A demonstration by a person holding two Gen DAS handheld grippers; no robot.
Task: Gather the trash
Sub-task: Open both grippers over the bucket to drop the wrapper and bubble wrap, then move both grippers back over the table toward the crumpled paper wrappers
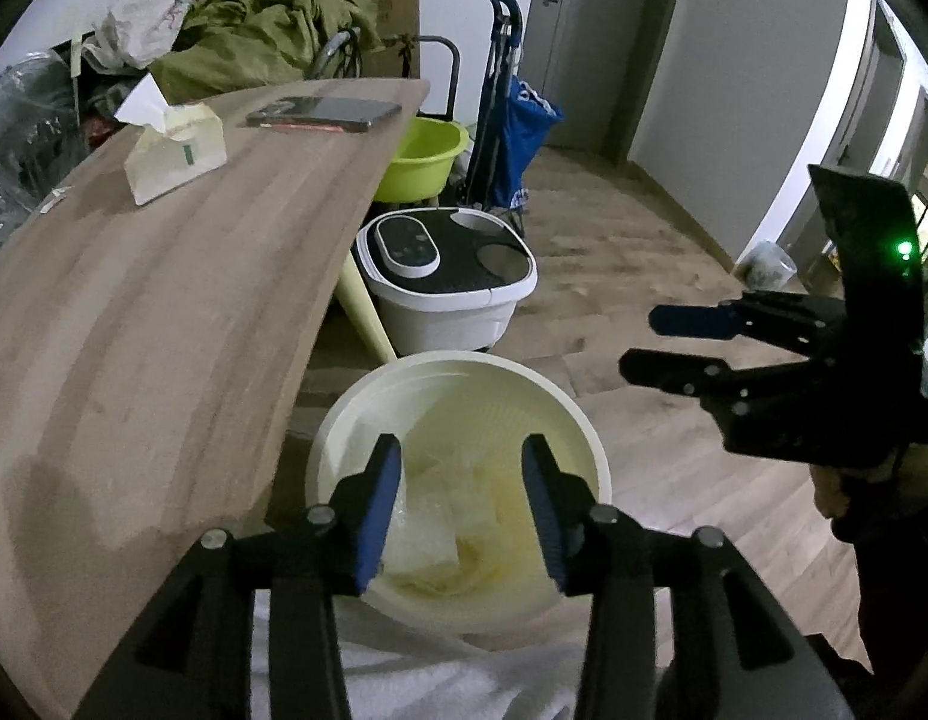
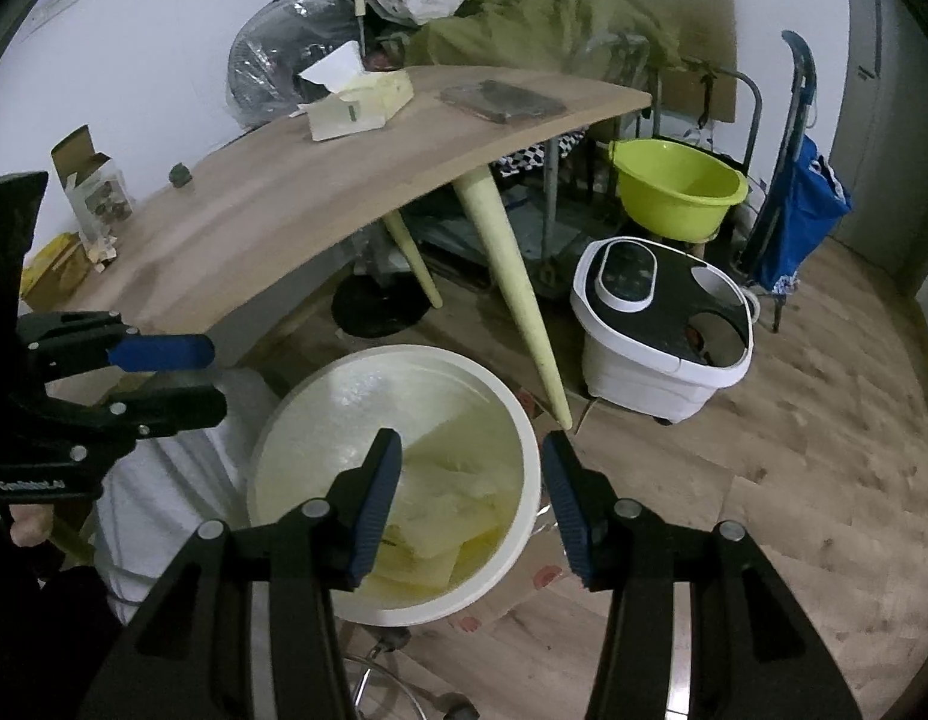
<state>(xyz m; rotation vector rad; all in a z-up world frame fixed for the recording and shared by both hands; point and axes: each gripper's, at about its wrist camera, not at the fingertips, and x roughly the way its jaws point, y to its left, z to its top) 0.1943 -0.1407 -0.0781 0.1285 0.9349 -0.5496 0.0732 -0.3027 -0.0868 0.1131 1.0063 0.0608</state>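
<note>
A white round bin (image 1: pixel 458 361) (image 2: pixel 404 353) stands on the floor beside the wooden table (image 1: pixel 134 330) (image 2: pixel 284 210). Pale crumpled paper and plastic trash (image 1: pixel 446 528) (image 2: pixel 452 480) lies inside it. My left gripper (image 1: pixel 464 462) (image 2: pixel 215 378) hangs above the bin's mouth, open, with nothing between its blue pads. My right gripper (image 2: pixel 471 450) (image 1: pixel 643 342) is over the bin's right rim, also open and empty. On the table are a tissue box (image 1: pixel 176 156) (image 2: pixel 362 102), a dark flat phone-like slab (image 1: pixel 323 113) (image 2: pixel 502 99) and a small dark lump (image 2: pixel 180 174).
A white foot bath (image 1: pixel 446 276) (image 2: pixel 661 324), a green basin (image 1: pixel 425 156) (image 2: pixel 679 186) and a blue trolley bag (image 1: pixel 523 132) (image 2: pixel 799 192) stand beyond the bin. A pale table leg (image 2: pixel 511 300) slants down next to it. Opened cartons (image 2: pixel 95 186) sit at the table's left end.
</note>
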